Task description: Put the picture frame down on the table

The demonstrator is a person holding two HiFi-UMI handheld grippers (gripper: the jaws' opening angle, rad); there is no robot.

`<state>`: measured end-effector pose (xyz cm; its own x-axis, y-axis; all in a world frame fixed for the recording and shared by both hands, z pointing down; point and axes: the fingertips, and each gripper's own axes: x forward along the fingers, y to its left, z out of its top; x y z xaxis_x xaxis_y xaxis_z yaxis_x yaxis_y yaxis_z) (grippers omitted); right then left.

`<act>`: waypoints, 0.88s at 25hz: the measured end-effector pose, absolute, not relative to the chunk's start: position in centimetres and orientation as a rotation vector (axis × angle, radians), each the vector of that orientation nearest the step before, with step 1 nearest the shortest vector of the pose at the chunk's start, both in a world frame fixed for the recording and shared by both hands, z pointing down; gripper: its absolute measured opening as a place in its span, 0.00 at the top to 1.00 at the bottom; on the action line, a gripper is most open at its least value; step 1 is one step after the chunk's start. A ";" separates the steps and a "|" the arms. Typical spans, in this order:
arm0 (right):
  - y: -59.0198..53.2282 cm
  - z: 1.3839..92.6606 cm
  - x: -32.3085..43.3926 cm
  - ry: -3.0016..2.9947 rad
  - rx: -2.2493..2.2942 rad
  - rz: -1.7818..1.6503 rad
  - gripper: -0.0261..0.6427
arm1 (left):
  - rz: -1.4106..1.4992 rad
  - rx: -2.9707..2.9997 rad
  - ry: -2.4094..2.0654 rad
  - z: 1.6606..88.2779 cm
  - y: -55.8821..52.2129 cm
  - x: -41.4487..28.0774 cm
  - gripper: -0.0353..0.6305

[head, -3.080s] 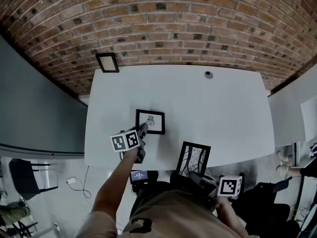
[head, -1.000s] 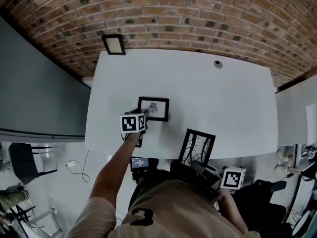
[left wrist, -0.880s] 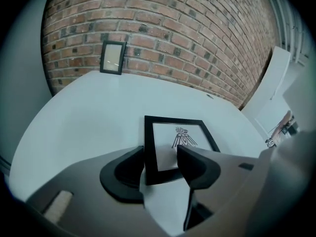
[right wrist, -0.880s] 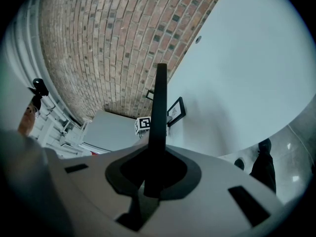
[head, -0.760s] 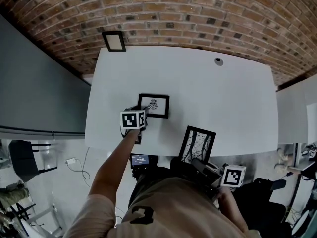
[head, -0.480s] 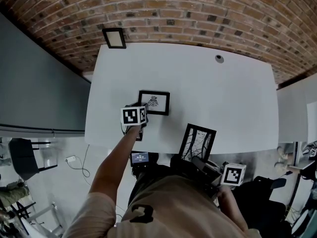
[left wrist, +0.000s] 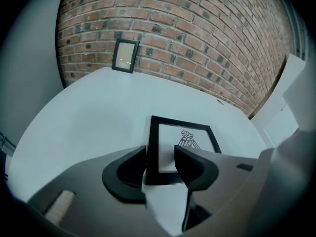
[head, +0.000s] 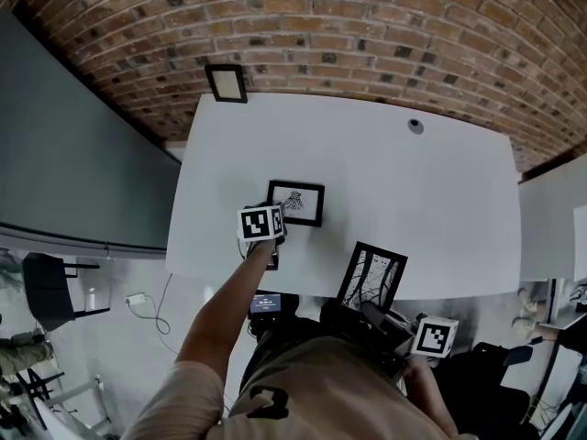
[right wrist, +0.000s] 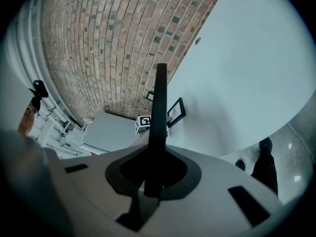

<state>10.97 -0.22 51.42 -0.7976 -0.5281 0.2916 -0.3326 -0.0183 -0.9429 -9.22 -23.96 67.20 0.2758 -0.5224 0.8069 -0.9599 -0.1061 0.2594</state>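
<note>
The flat frame [left wrist: 182, 142], black-edged around a small drawing, is laid on the table [head: 413, 209]. Its near left border is straddled by the left hand-held gripper [left wrist: 160, 162], whose parted jaws have just been closing without pressing it. A second frame [head: 371, 276] is clamped upright by the right hand-held gripper [right wrist: 157, 174] and is shown edge-on in that gripper's view.

Black picture frame [head: 298, 202] — flat on table [head: 413, 191], print up.

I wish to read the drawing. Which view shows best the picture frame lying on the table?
The left gripper view: the picture frame lies close and central, its bird-like drawing clear. The head view shows it small; the right gripper view, tiny and slanted.
</note>
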 end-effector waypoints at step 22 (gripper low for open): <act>-0.3 50.9 10.2 2.106 -0.909 -1.911 0.92 | 0.501 1.604 -1.364 67.3 -24.4 -10.9 0.82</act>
<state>10.24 -0.27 50.91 -0.8036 -0.5266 0.2775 -0.3271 0.0011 -0.9450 -10.90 -24.39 67.25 0.2972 -0.5366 0.7898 -0.9201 0.0601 0.3870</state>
